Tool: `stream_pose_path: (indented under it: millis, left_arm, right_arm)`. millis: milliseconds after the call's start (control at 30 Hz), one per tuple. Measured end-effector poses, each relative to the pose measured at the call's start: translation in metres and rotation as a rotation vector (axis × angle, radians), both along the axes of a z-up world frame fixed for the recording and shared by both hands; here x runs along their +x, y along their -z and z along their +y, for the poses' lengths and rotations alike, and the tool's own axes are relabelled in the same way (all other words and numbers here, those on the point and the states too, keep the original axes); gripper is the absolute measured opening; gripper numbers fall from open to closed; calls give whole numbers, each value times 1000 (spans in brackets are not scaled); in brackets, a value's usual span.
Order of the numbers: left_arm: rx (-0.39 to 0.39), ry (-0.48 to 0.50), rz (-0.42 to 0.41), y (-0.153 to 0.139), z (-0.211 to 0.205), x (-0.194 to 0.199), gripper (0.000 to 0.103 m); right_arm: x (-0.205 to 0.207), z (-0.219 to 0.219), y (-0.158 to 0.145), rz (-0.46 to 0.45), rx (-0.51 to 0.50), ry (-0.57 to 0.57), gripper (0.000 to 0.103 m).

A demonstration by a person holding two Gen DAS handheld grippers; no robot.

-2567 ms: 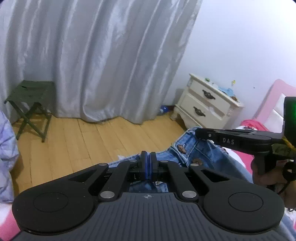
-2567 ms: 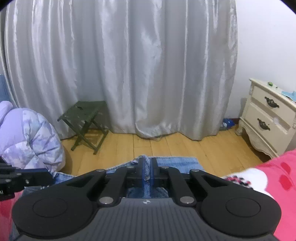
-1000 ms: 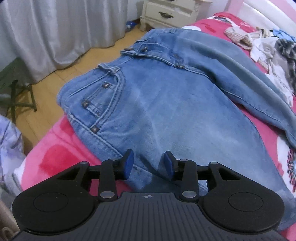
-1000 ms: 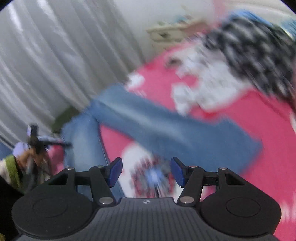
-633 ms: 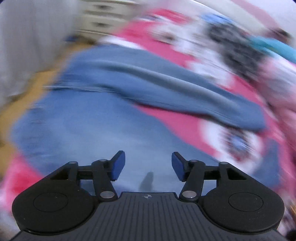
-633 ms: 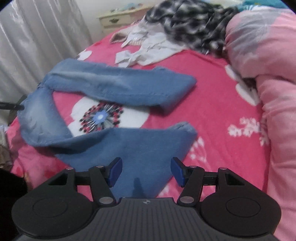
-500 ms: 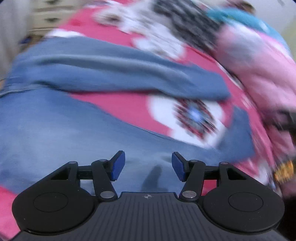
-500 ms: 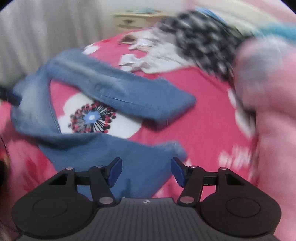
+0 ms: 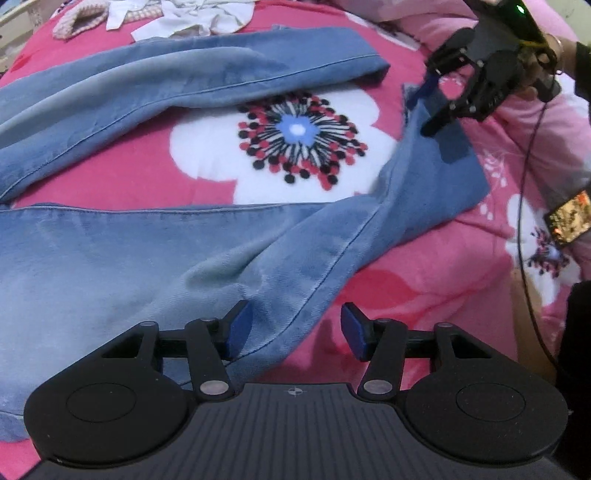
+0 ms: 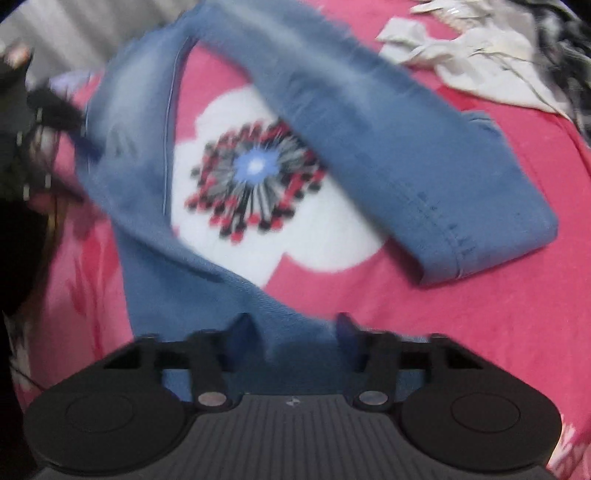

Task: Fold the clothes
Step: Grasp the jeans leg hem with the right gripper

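Blue jeans [image 9: 110,236] spread legs apart

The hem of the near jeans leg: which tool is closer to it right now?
Right. The right tool is at the hem, jaws closing over it. The left tool straddles the same leg's edge farther up, jaws closing.

A pink bedspread [image 9: 424,288] printed with a large white flower [image 9: 299,133], its centre blue and ringed by black and red dots, was seen. White garments [image 9: 192,14] were heaped at its far edge beside a checked cloth [image 9: 79,22].
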State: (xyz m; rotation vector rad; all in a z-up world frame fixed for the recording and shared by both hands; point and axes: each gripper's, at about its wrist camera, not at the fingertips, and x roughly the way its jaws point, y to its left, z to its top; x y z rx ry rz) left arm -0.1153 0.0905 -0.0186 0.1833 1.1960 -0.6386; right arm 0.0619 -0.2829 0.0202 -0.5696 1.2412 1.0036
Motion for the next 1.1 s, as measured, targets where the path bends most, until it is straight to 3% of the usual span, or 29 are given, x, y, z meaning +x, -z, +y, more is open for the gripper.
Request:
stream_pose_path:
  millis: [33,100,333,467,567,733,800,867,967,1100]
  left_arm:
    - [-3,-2,-14,0,0,-1,49]
    - [-8,1,-41,-3,2,-5,39]
    - [-64,45,-49,-15,14,-26,32]
    - [-93,76,-38,-20,20,-43,32]
    - [-90,107,-1,-16,19,-54,32]
    - [-30,140,84,-9,23,-60,32]
    - [-30,152,95,-17,29,-61,36]
    - [-51,152,85,-31,36,-58,39]
    - [-102,103,41,-45,40,-45,42]
    - [-125,54,-13,-41,18,-18,42]
  right_arm:
    - [-6,-3,-2,-20,2,-15,18]
    - [-20,-12,-12,-54,33,-24,9]
    - [-113,-63,-73,-156,197,59,7]
    - [-189,-83,-72,-132,202,176,7]
    - [-220,-103,-49,-40,201,328,7]
    - [-252,-136,-10,107,62,545,10]
    - [-259,-152,-22,103,104,615,15]
    - [-260,-167,-37,83,159,690,37]
    - [-243,-193,-53,-8,242,843,56]
    - [-196,-219,-36,-18,210,1073,57]
